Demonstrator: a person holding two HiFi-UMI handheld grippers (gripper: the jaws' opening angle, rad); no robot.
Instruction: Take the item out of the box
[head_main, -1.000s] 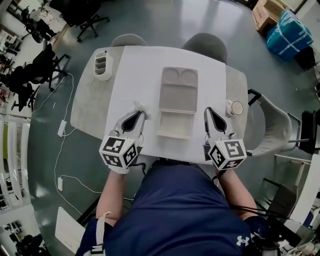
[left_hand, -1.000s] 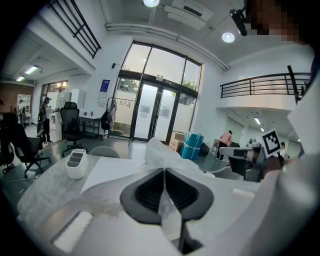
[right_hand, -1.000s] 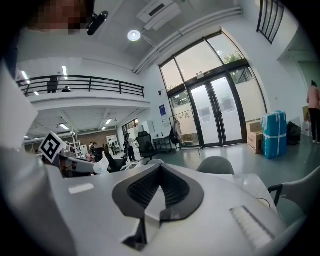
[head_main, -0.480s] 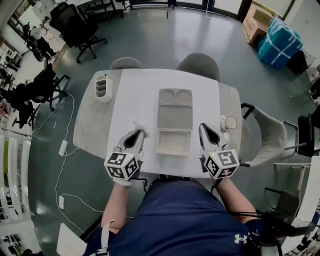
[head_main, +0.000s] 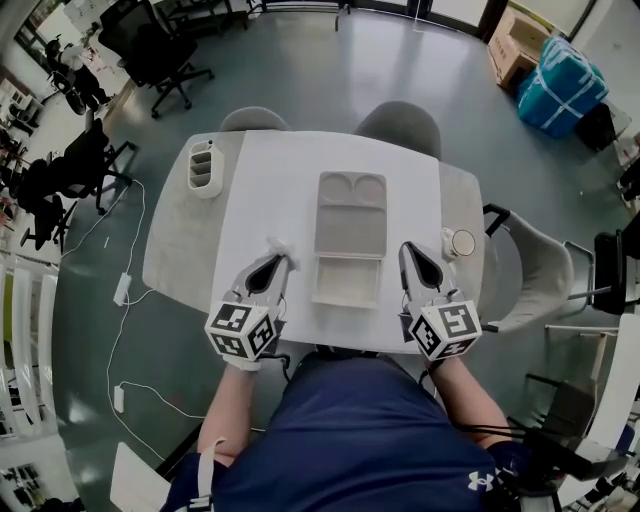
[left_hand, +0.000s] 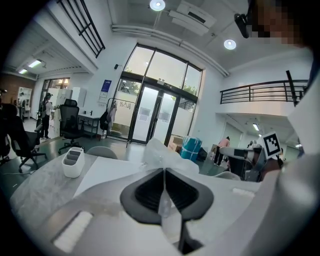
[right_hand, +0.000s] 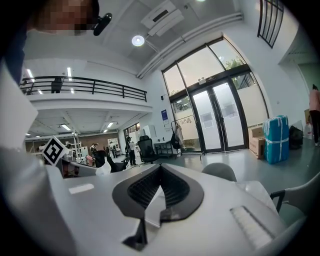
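- Two grippers, both low over the near edge of the white table (head_main: 272, 190), one on each side of the single box (head_main: 349, 282).
- One box, lying open in two halves. The shallow base is between the two grippers, and the lid with two round hollows lies beyond their tips. No item shows in the base.
- One item: a crumpled clear plastic packet (head_main: 281, 246), outside the box and just off its left side.
- Left gripper (head_main: 273, 262): jaws clenched on the clear plastic packet. In the left gripper view (left_hand: 164, 171) the dark pads meet on a thin strip of film, and the rest of the packet (left_hand: 161, 152) bunches up past the tips.
- Right gripper (head_main: 409, 249): jaws closed tip to tip — the right gripper view (right_hand: 160, 168) shows nothing caught between them, only pale table below. It stands just beside the box's right edge and does not touch it.
- One small round white container (head_main: 462, 243) sits just right of the right gripper's tips.
- One white desk caddy (head_main: 202, 166), with slots along its top, stands well ahead of the left gripper and further left. It also shows at the left of the left gripper view (left_hand: 73, 162).
- Three grey chairs — two (head_main: 253, 120) (head_main: 400, 126) at the far side of the table, beyond both grippers, and one (head_main: 528, 268) out to the right of the right gripper.
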